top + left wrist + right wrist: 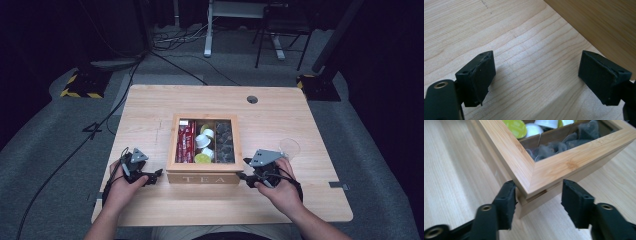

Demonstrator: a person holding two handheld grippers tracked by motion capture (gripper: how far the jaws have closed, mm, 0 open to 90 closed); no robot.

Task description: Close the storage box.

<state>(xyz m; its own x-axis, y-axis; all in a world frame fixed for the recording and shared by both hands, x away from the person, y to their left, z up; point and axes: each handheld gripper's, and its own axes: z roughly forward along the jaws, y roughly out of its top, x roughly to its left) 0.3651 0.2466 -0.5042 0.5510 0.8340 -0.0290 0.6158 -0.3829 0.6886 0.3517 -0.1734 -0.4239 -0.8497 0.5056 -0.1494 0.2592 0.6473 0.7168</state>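
The wooden tea box (204, 150), marked TEA on its front wall, sits near the middle of the table (150, 105), its long front face parallel to the table's near edge. Its framed lid with a clear pane is down. Through the pane, 3 compartments show: red sachets (186, 141) on the left, white and yellow-green capsules (205, 142) in the middle, dark tea bags (224, 142) on the right.

The right gripper (537, 202) is at the box's near right corner. In the right gripper view that corner points straight into the gap: the lid's corner juts between the 2 jaws, which stand partly open. The left jaw is against or just beside the lid's edge, and the right jaw is clear of the wood. I judge nothing is clamped yet, and that the coming move is to lift the lid at this corner.

The left gripper (536, 75) is just beside the box's near left corner, low over the table. Its jaws are wide apart with bare table between them, and the box's side wall rises just past the right jaw.

The right hand is the nearer to the lid seam. Whether the left jaw actually touches the lid is hard to tell. Hinges are out of sight. A clear round object (290, 147) lies beyond the right hand, too faint to name.
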